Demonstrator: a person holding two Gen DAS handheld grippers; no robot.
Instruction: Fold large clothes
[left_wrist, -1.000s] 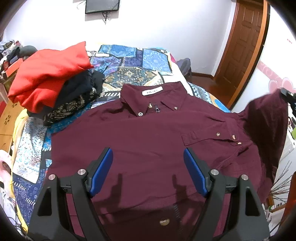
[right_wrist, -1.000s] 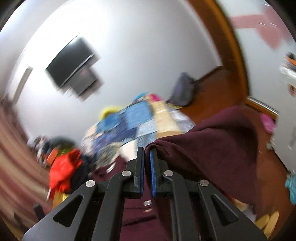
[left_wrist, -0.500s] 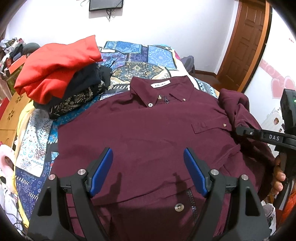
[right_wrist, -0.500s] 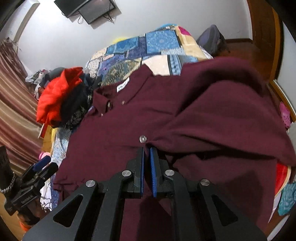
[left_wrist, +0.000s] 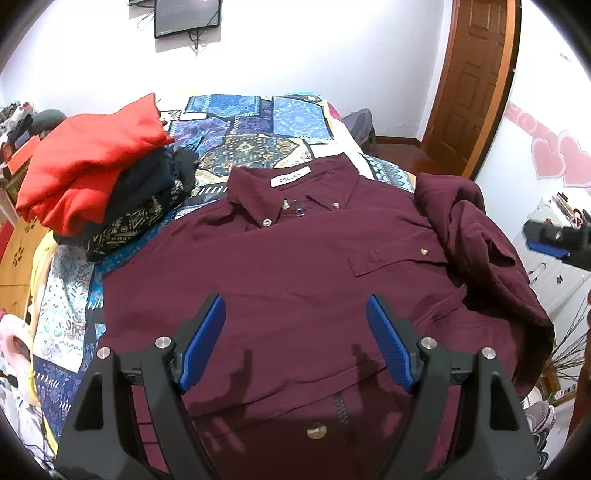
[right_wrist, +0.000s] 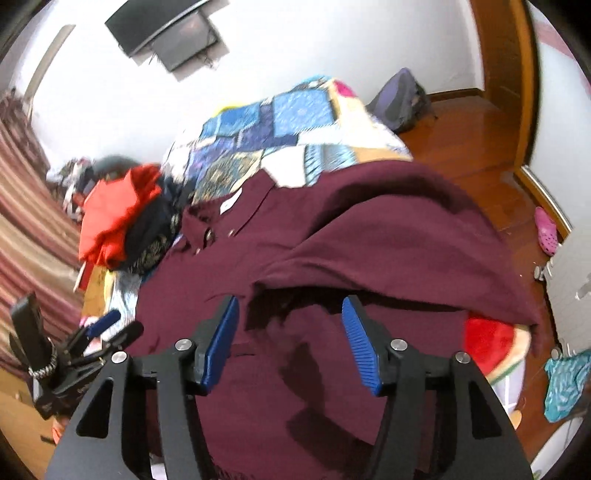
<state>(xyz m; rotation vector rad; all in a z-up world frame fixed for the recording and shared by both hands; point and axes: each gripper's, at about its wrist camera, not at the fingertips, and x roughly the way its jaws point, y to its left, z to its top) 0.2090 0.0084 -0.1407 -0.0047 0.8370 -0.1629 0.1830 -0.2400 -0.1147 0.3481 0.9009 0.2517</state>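
Note:
A maroon button-up shirt (left_wrist: 288, 266) lies front-up on the patchwork bedspread (left_wrist: 258, 122), collar toward the far wall. Its right sleeve (left_wrist: 476, 236) is folded in over the shirt's right side in a loose heap. My left gripper (left_wrist: 295, 339) hovers open above the lower chest, nothing between its blue pads. In the right wrist view my right gripper (right_wrist: 291, 336) hangs over the shirt (right_wrist: 229, 295) just below the folded sleeve (right_wrist: 399, 243); its jaws are opening and the cloth lies free between them. The right gripper also shows at the left wrist view's right edge (left_wrist: 550, 243).
A pile of folded clothes, red on top (left_wrist: 88, 166) and dark ones beneath, sits on the bed's left side. A wooden door (left_wrist: 476, 81) and floor lie beyond the bed's right edge. A grey bag (right_wrist: 399, 99) rests on the floor by the wall.
The right gripper carried the sleeve from raised in the air down and inward onto the shirt, then let it go and opened. The left gripper stayed open over the shirt.

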